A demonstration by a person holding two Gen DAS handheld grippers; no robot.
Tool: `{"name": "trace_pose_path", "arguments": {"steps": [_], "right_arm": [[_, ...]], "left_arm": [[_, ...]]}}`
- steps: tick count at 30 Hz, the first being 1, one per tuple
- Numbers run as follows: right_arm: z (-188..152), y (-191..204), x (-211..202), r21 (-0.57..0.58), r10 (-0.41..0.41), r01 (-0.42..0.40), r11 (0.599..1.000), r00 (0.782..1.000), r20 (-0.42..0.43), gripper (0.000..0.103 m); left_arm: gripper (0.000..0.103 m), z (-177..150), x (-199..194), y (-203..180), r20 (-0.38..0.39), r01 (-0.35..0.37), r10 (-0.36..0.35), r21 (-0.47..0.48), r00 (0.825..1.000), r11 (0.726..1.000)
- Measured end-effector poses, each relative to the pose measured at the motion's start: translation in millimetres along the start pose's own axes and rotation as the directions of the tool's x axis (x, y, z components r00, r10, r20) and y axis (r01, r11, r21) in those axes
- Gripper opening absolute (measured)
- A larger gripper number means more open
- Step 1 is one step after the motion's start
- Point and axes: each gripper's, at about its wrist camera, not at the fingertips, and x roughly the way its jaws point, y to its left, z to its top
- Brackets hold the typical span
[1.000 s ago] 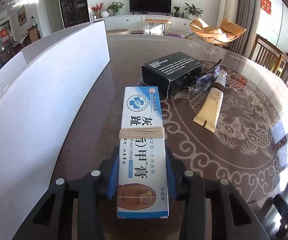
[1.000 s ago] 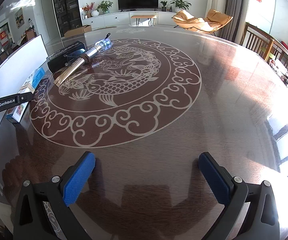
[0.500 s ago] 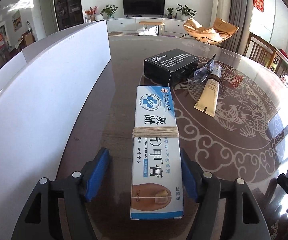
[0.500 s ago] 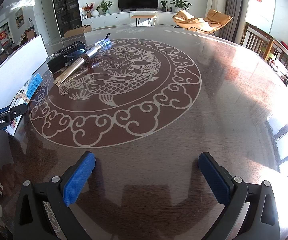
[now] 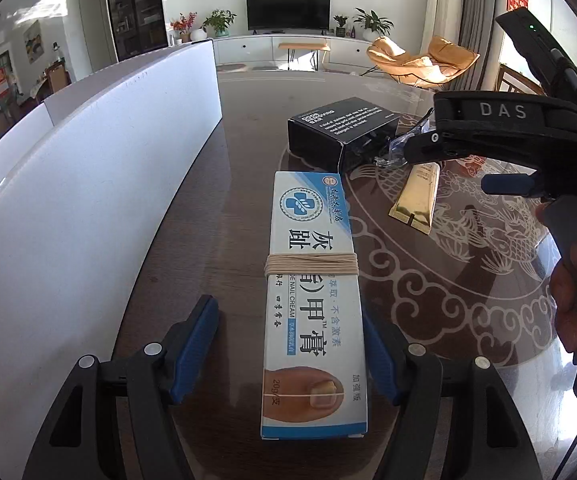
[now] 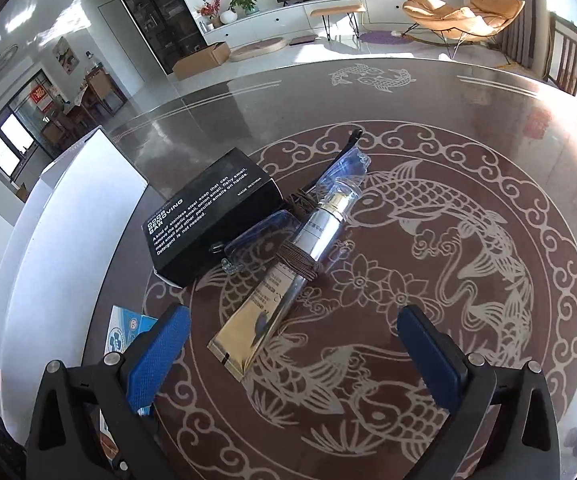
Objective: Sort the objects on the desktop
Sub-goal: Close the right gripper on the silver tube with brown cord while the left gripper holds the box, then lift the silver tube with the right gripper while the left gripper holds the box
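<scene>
The left claw (image 5: pixel 288 344) had just opened, freeing the nail-cream box (image 5: pixel 312 300); the right claw (image 6: pixel 292 344) gaped empty, the gold tube (image 6: pixel 284 288) at twelve o'clock unsorted.

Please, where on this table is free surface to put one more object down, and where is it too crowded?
Free: the koi pattern to the right of the gold tube, and the far table beyond the black box. Crowded: box, glasses and tube touch or overlap; the nail cream box lies close to the white board.
</scene>
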Motion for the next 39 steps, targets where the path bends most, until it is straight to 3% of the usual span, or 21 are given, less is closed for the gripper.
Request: {"name": "trace_pose_path", "arguments": {"steps": [3, 5, 6, 7, 9, 13, 19, 22, 24, 31, 36, 38, 39], "right_arm": [[4.8, 15.9, 21.5, -0.045, -0.079, 0.078, 0.996, 0.997, -0.022, 0.094], [2.7, 22.9, 21.7, -0.099, -0.128, 0.130, 0.987, 0.991, 0.024, 0.072], [1.0, 23.7, 20.2, -0.116, -0.146, 0.150, 0.982, 0.988, 0.042, 0.052], [-0.8, 22.7, 18.2, -0.124, -0.145, 0.151, 0.981, 0.988, 0.055, 0.043], [-5.1, 15.0, 12.3, -0.116, -0.122, 0.129, 0.985, 0.991, 0.062, 0.039], [-25.9, 0.0, -3.4, -0.152, -0.102, 0.113, 0.982, 0.992, 0.077, 0.038], [-92.7, -28.5, -49.8, -0.260, -0.092, 0.117, 0.959, 0.990, 0.105, 0.039], [-126.5, -44.5, -70.7, -0.302, -0.118, 0.152, 0.941, 0.985, 0.128, 0.039], [-145.9, -57.6, -84.4, -0.300, -0.112, 0.152, 0.942, 0.983, 0.147, 0.038], [-163.4, -92.9, -105.4, -0.193, -0.128, 0.158, 0.969, 0.979, 0.157, 0.038], [-163.8, -89.3, -105.9, -0.206, -0.155, 0.187, 0.960, 0.974, 0.163, 0.038], [-163.6, -92.6, -106.5, -0.198, -0.142, 0.173, 0.965, 0.977, 0.159, 0.039], [-163.5, -93.0, -106.6, -0.197, -0.140, 0.170, 0.966, 0.977, 0.158, 0.039]], "left_arm": [[0.068, 0.0, 0.1, 0.0, 0.000, 0.000, 0.000, 0.000, 1.000, 1.000], [0.068, 1.3, 0.9, 0.0, 0.000, 0.001, -0.001, -0.001, 1.000, 1.000], [0.068, 1.5, 0.8, 0.0, 0.000, 0.001, -0.001, 0.000, 1.000, 1.000], [0.068, 1.6, 0.6, -0.1, 0.000, 0.000, 0.000, 0.000, 1.000, 1.000], [0.068, 1.3, 0.8, -0.1, 0.000, 0.000, 0.000, 0.000, 1.000, 1.000], [0.068, 1.8, 1.5, -0.4, 0.000, 0.000, 0.000, 0.000, 1.000, 1.000], [0.068, 3.6, 3.4, -4.7, 0.000, 0.028, -0.028, 0.024, 1.000, 0.999], [0.056, 4.2, 1.4, -20.1, 0.007, 0.067, -0.068, 0.111, 0.998, 0.992], [0.047, 3.5, 0.0, -26.3, 0.007, 0.091, -0.092, 0.131, 0.996, 0.987], [0.047, -28.8, -26.3, -61.8, -0.007, 0.184, -0.187, 0.206, 0.982, 0.961], [0.054, -34.1, -31.2, -66.2, 0.020, 0.131, -0.138, 0.197, 0.990, 0.972], [0.069, -29.4, -25.9, -58.6, 0.004, 0.124, -0.126, 0.149, 0.992, 0.981], [0.072, -29.6, -25.3, -55.5, 0.001, 0.129, -0.130, 0.135, 0.991, 0.982]]}}
